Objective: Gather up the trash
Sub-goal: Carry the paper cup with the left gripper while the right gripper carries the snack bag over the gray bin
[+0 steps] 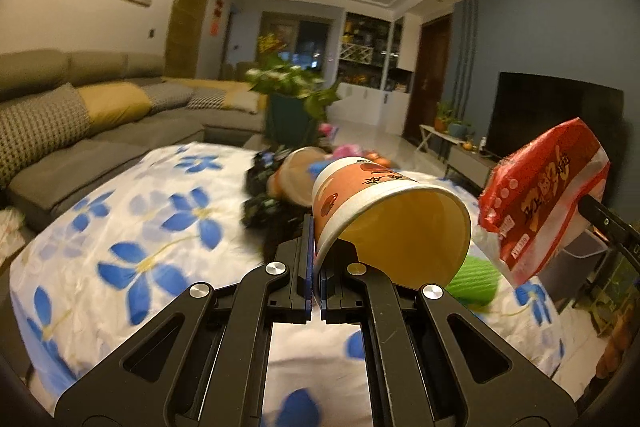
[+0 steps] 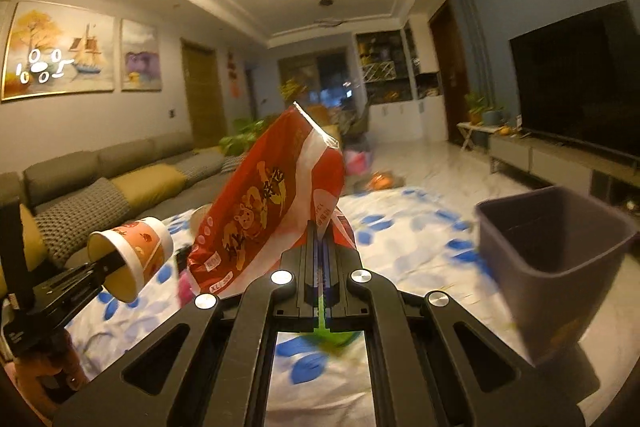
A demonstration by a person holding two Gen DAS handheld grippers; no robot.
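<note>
My left gripper (image 1: pixel 316 251) is shut on the rim of an orange paper cup (image 1: pixel 376 203), held on its side above the flowered tablecloth (image 1: pixel 132 211). The cup also shows in the right wrist view (image 2: pixel 136 255), pinched by the left gripper (image 2: pixel 108 267). My right gripper (image 2: pixel 322 239) is shut on a red snack bag (image 2: pixel 272 203), held upright above the table. The bag also shows in the left wrist view (image 1: pixel 540 195). A grey trash bin (image 2: pixel 548 267) stands at the right, close to the right gripper.
More trash lies on the table: a brown lid or bowl (image 1: pixel 294 179), dark wrappers (image 1: pixel 260 211) and a green object (image 1: pixel 476 279). A grey sofa (image 1: pixel 60 131) runs along the left. A TV (image 2: pixel 580 79) on a low cabinet is at the right.
</note>
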